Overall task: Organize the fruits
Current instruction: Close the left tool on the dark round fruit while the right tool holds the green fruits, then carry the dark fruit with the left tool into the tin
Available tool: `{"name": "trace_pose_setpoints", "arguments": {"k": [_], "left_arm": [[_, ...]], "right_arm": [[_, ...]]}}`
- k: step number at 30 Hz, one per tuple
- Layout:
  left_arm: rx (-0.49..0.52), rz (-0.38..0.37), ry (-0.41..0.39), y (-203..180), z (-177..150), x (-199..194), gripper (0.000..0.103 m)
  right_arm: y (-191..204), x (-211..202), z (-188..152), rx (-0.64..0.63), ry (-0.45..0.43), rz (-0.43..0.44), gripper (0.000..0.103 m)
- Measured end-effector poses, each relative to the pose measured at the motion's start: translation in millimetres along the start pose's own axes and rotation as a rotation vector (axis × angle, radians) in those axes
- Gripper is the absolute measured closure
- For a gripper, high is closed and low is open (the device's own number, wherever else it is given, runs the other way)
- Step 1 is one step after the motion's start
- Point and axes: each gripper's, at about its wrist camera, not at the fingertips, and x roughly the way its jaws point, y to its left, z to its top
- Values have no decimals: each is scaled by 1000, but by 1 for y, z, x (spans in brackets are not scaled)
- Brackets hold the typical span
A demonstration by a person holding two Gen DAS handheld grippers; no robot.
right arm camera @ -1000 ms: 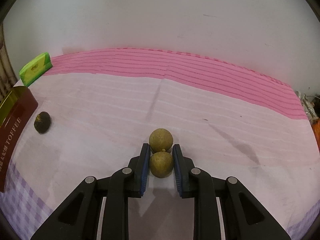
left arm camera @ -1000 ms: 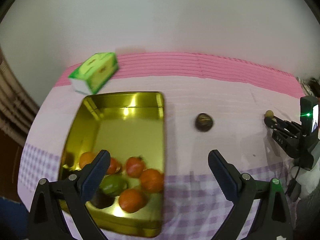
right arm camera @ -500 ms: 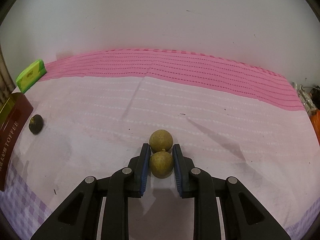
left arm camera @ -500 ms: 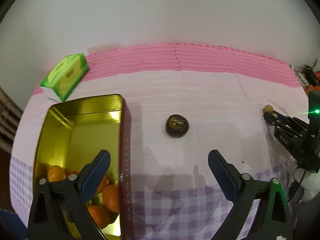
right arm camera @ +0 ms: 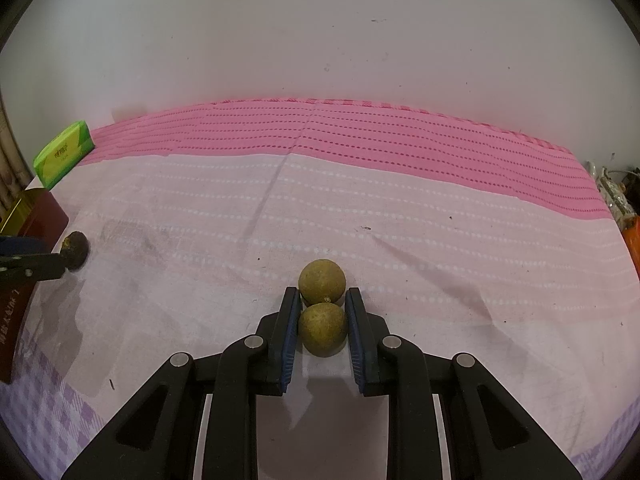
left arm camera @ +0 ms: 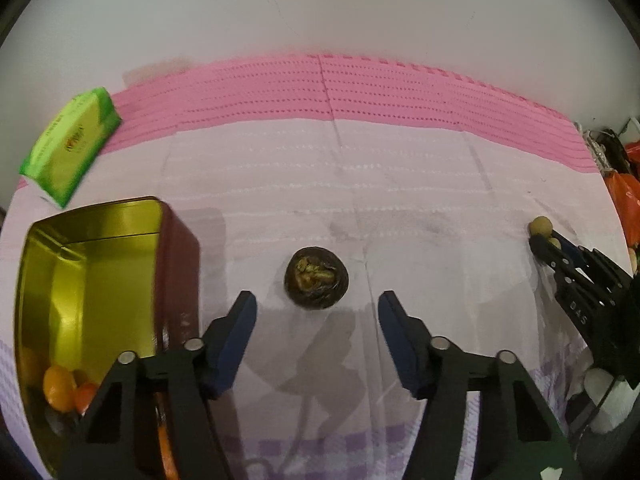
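Note:
A dark wrinkled round fruit (left arm camera: 316,277) lies on the pink cloth just ahead of my open left gripper (left arm camera: 318,307), between its fingertips' line. It also shows in the right wrist view (right arm camera: 76,255). The gold tin (left arm camera: 92,216) with orange fruits (left arm camera: 59,387) stands at my left. My right gripper (right arm camera: 323,304) is shut on a brown-green round fruit (right arm camera: 323,334); a second one (right arm camera: 322,281) touches it just beyond the fingertips. The right gripper shows at the right of the left wrist view (left arm camera: 548,242).
A green tissue pack (left arm camera: 70,146) lies at the back left near the wall. Clutter and an orange bag (left arm camera: 628,204) sit past the table's right edge. The cloth (right arm camera: 360,200) runs pink at the back and purple-checked at the front.
My left gripper has swung right from above the tin and come close to the dark fruit. My right gripper has stayed shut on its fruit, turning slightly.

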Motion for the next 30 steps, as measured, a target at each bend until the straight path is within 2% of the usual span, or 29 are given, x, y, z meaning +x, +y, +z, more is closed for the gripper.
{"name": "trace_pose_setpoints", "arguments": {"k": [3,5,8,11,18,30], "left_arm": [[0,-5,19,1,4,9,55],[-4,-10,30,2,7,13,63],[-14,-24,36,3,12,19,63],[-1,-16,28,0,12,19,69],[7,-30,40,1,3,12,70],[38,-1,53,-8,-37,-6,70]], "right_arm": [[0,0,0,0,0,0,79],[0,0,0,1,0,1,79],[1,-1,0,2,0,0,79],[0,0,0,2,0,0,79],[0,0,0,1,-1,-2,79],[1,1,0,-4,0,-7,79]]}}
